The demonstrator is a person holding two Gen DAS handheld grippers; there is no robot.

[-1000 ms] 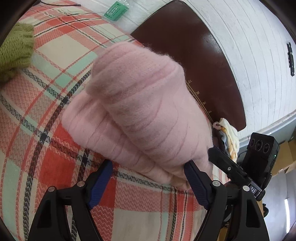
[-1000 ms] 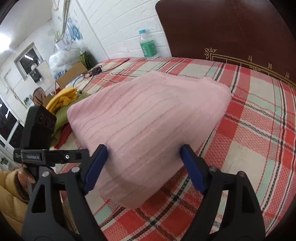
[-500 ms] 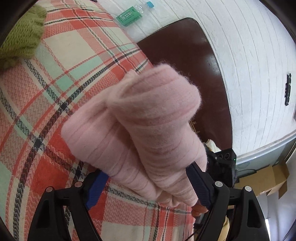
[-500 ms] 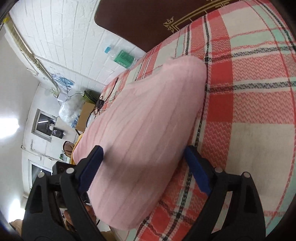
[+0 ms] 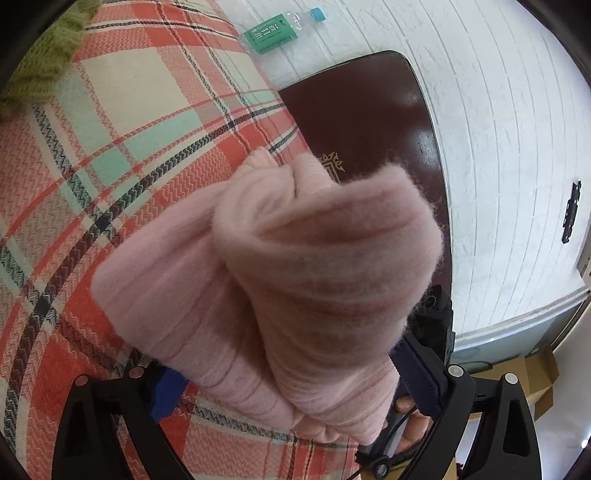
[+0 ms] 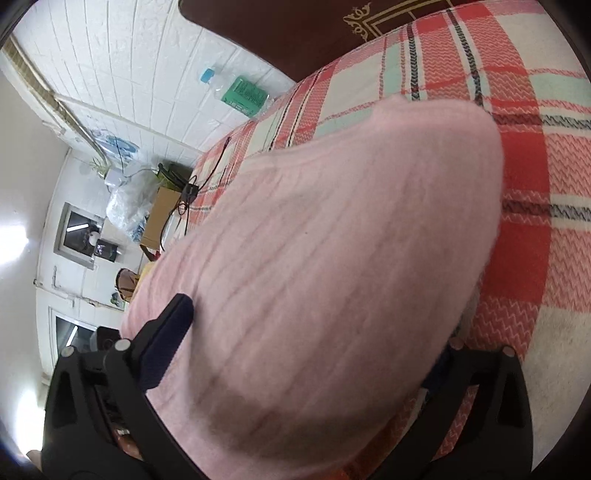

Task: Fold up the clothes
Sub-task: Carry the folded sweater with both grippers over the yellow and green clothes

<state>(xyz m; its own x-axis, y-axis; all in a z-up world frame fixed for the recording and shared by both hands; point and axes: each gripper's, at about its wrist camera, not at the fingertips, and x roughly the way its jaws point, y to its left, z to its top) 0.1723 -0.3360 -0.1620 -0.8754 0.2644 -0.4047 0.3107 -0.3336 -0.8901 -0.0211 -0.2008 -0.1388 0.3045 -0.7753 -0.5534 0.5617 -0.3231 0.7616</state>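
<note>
Since one second ago: both views have tipped, the pink sweater (image 5: 280,295) bundle now higher in the left view and reaching toward the headboard (image 5: 369,122) at 12 o'clock. Item: pink sweater, already folded into a thick multi-layer bundle, carried above the plaid bed (image 5: 122,155); whether any part rests on the bed cannot be told. Left gripper (image 5: 291,384): fingers spread wide, bundle lodged between them. Right gripper (image 6: 306,354): fingers likewise wide, bundle filling the gap and covering the right finger. Progress, as judged: folding of this garment looks largely complete; setting it down remains. Also present: green knit (image 5: 40,70) at 10 o'clock; water bottle (image 5: 280,29) by the wall.
</note>
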